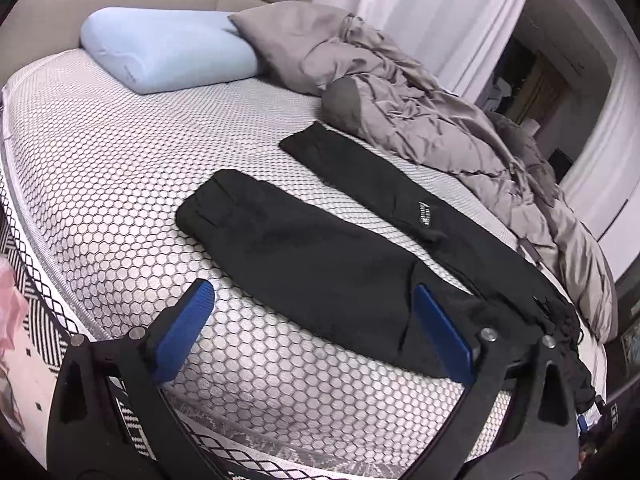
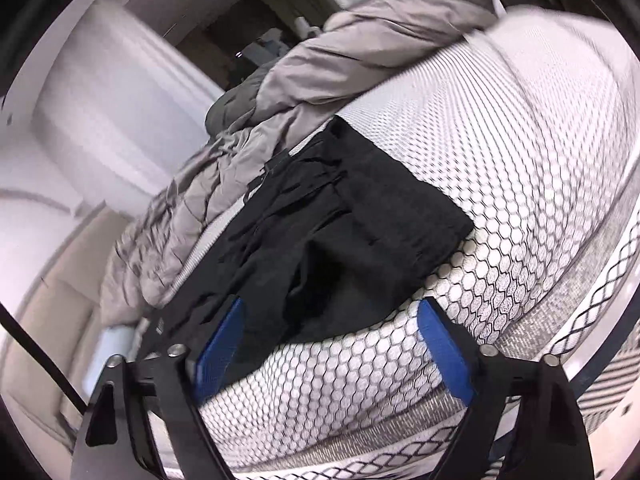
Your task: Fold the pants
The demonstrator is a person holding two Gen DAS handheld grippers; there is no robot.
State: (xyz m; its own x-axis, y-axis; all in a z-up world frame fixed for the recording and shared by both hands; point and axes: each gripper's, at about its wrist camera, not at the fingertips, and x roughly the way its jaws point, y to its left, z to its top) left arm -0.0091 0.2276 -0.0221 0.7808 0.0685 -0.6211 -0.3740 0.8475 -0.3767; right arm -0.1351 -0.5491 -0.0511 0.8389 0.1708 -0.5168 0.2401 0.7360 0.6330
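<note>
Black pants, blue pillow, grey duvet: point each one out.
black pants (image 1: 320,256), left wrist view, middle of the nearer leg.
blue pillow (image 1: 168,50), left wrist view, its top face.
grey duvet (image 1: 432,120), left wrist view, rumpled middle.

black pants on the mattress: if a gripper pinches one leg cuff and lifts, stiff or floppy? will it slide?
Probably floppy: the black pants lie flat and creased on the mattress, so a lifted cuff would likely trail the rest. They look thick, so likely fairly heavy. The textured honeycomb cover may drag rather than let them slide.
</note>
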